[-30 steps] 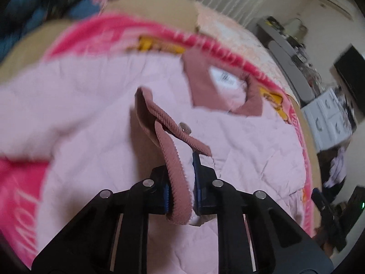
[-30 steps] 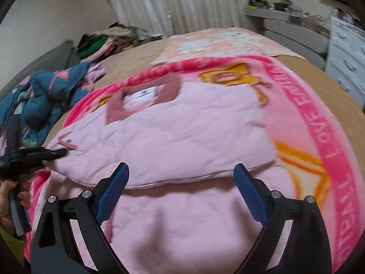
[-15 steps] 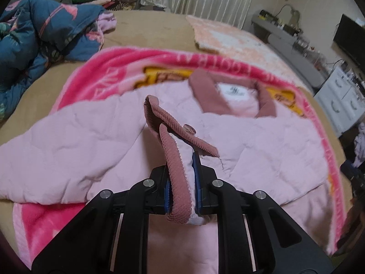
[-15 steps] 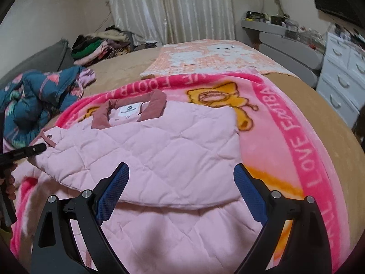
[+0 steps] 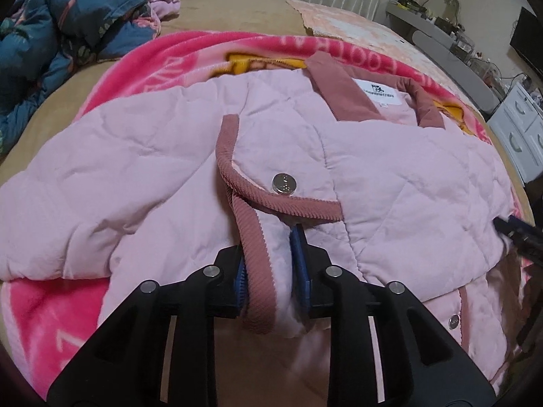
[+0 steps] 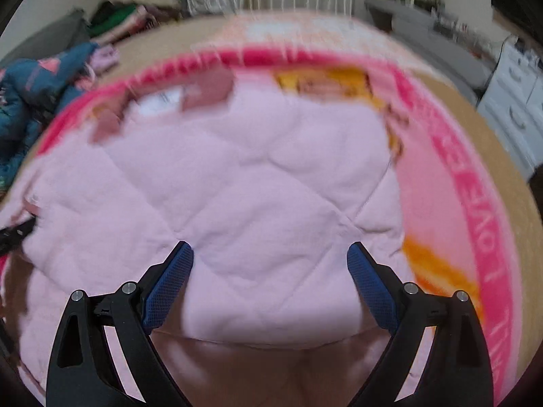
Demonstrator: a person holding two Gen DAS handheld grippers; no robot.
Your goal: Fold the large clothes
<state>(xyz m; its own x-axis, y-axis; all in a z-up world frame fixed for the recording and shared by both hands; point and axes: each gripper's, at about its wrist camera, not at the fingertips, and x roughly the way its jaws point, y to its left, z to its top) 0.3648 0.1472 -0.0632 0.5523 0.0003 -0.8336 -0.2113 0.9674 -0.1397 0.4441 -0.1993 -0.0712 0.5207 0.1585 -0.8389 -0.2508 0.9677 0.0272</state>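
A pale pink quilted jacket (image 5: 135, 176) lies on a pink blanket (image 5: 51, 322), its dusty-rose collar (image 5: 342, 88) at the far side. One sleeve is folded across the body. My left gripper (image 5: 268, 247) has that sleeve's corduroy cuff (image 5: 254, 237) between its blue pads, beside a silver snap (image 5: 284, 183); its jaws are opening and the fabric still fills the gap. In the blurred right wrist view, my right gripper (image 6: 269, 251) stands wide open just over the jacket (image 6: 254, 169), nothing between its fingers. Its tip also shows in the left wrist view, at the right gripper tip (image 5: 516, 234).
A rumpled dark blue garment (image 5: 51, 34) lies at the far left of the tan bed (image 5: 220, 10). A peach cloth (image 5: 356, 27) lies beyond the blanket. White drawers (image 5: 522, 135) and a grey shelf stand along the right wall. More clothes are piled near the curtain.
The left gripper sank toward the jacket with the cuff, and its pads have parted slightly. The right gripper dropped closer over the jacket, staying open.
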